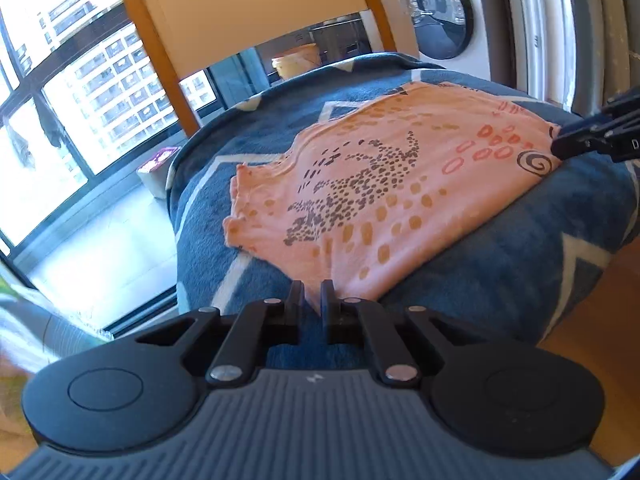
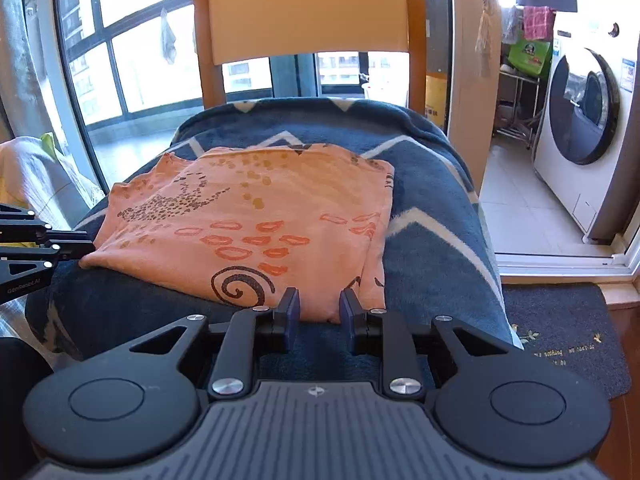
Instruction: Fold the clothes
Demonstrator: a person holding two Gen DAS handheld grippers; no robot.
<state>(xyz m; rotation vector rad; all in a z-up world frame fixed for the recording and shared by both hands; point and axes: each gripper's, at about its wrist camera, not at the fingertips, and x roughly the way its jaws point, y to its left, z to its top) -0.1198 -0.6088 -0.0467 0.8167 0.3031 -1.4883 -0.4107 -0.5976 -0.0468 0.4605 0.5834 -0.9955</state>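
An orange patterned shirt (image 1: pixel 372 200) (image 2: pixel 256 216) lies folded flat on a blue blanket (image 1: pixel 248 136) (image 2: pixel 432 208) draped over a wooden chair. My left gripper (image 1: pixel 311 300) (image 2: pixel 82 246) is at the shirt's near left corner, its fingers narrowed onto the fabric tip. At the opposite near corner, beside the black spiral print (image 2: pixel 240 284), my right gripper (image 2: pixel 319 306) (image 1: pixel 560 148) stands open. The folded hem lies between its blue pads (image 2: pixel 291 312) without being pinched.
The chair's backrest (image 2: pixel 308 12) rises behind the blanket. A washing machine (image 2: pixel 588 120) stands at the right past a door sill. A dark floor mat (image 2: pixel 560 332) lies below the chair's right side. Large windows (image 2: pixel 140 60) fill the left.
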